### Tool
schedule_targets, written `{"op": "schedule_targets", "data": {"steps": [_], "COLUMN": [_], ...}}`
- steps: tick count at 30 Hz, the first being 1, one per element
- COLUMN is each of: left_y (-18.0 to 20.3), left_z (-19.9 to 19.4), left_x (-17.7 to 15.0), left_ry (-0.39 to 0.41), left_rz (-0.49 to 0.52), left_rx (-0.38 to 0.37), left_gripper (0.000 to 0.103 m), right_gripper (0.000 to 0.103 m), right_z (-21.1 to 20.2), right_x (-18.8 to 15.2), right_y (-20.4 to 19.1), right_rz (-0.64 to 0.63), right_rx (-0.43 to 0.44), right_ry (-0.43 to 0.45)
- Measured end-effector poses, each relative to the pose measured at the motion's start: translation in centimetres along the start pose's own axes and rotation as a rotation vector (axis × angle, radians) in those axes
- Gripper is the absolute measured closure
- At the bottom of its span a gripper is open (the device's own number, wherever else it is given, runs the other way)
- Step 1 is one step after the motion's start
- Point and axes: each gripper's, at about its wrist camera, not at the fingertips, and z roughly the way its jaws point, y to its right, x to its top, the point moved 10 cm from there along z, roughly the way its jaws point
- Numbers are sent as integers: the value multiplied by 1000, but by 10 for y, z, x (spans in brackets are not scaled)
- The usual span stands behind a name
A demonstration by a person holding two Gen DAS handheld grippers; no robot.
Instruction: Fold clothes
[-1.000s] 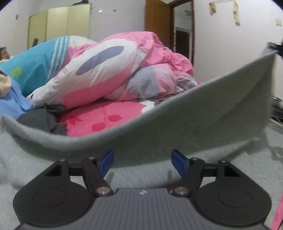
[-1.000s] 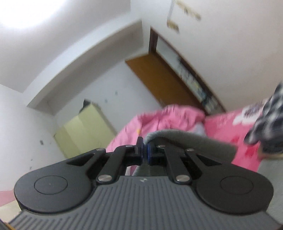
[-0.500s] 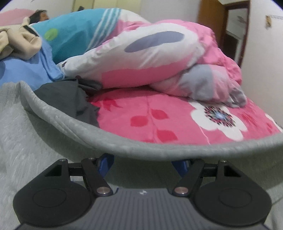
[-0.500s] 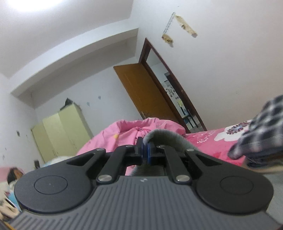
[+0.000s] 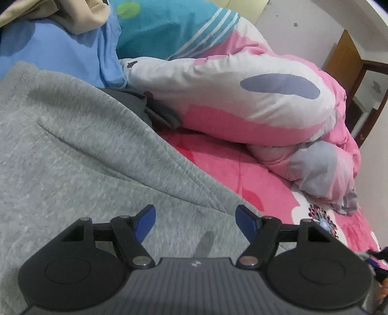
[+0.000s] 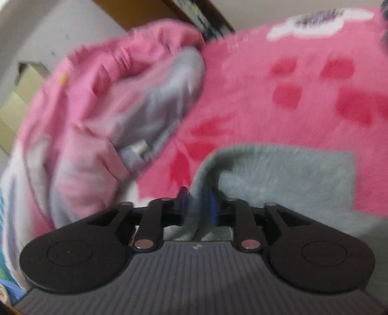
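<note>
A grey sweatshirt-like garment (image 5: 72, 157) lies spread on the bed and fills the left wrist view's lower left, with a ribbed hem running diagonally. My left gripper (image 5: 195, 213) hovers just over it, open, with nothing between its blue pads. In the blurred right wrist view a folded grey part of the garment (image 6: 278, 174) lies on the pink sheet. A grey fold rises between the blue pads of my right gripper (image 6: 197, 201), whose jaws are opening with the cloth still between them.
A rolled pink, white and blue quilt (image 5: 242, 101) lies across the pink floral bed sheet (image 5: 242, 174) beyond the garment. Blue cloth (image 5: 60, 55), a beige garment (image 5: 60, 14) and a dark grey garment (image 5: 135, 104) sit at the left. A wooden door (image 5: 344, 58) stands far right.
The lifted grey hem has come down and now lies flat under my left gripper. My right gripper has swung down from facing the wall to the bed, and its pads have parted.
</note>
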Motion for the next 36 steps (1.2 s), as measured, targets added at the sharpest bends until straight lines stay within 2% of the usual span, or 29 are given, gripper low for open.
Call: {"op": "schedule_targets", "data": {"steps": [3,6,7,8,11,14,16,19,22,26,28,29,30,33,36], "left_y": [10,26,32,38,56,71,78,85,87,85,83,81,80,75,74], "left_z": [-16,-38,-45,-53,-74,-87,-91,-95,-98,-93,-87,-85,-83,-79,-78], "left_x": [2,3,1,-2,-21,-49,-69,-92,-109,-119,-123,-124,-125,-129,-132], "left_ry": [19,47,49,48,15,-43,-79,-106,-125,-140,-146,-148,-150,-150,-138], "left_rz": [31,93,119,144,221,284,320,374,406,425,436,437,437,442,468], "left_rx": [-32,-82,-99,-116,-171,-214,-227,-227,-234,-233,-222,-220,-218,-215,-213], "left_gripper": [28,24,24,23,22,22,22,22,22,22,22,22,22,22,22], "right_gripper": [73,66,58,55,55,56,56,60,60,59,62,72,92,97,97], "right_z": [-45,-97,-112,-121,-149,-161,-162,-166,-171,-160,-150,-143,-137,-130,-131], "right_x": [21,40,42,40,31,8,-6,-22,-29,-38,-40,-39,-37,-27,-5], "right_y": [-5,-6,-5,-2,10,34,53,67,71,83,87,87,86,76,35], "right_rz": [-22,-90,-111,-128,-162,-110,-31,58,-42,-134,-141,-160,-191,-333,-624], "right_rx": [57,61,54,41,6,-21,-39,-6,-60,-139,-124,-126,-141,-196,-260], "right_ry": [39,21,4,-25,-110,-181,-220,-239,-201,-212,-218,-213,-209,-170,-39]}}
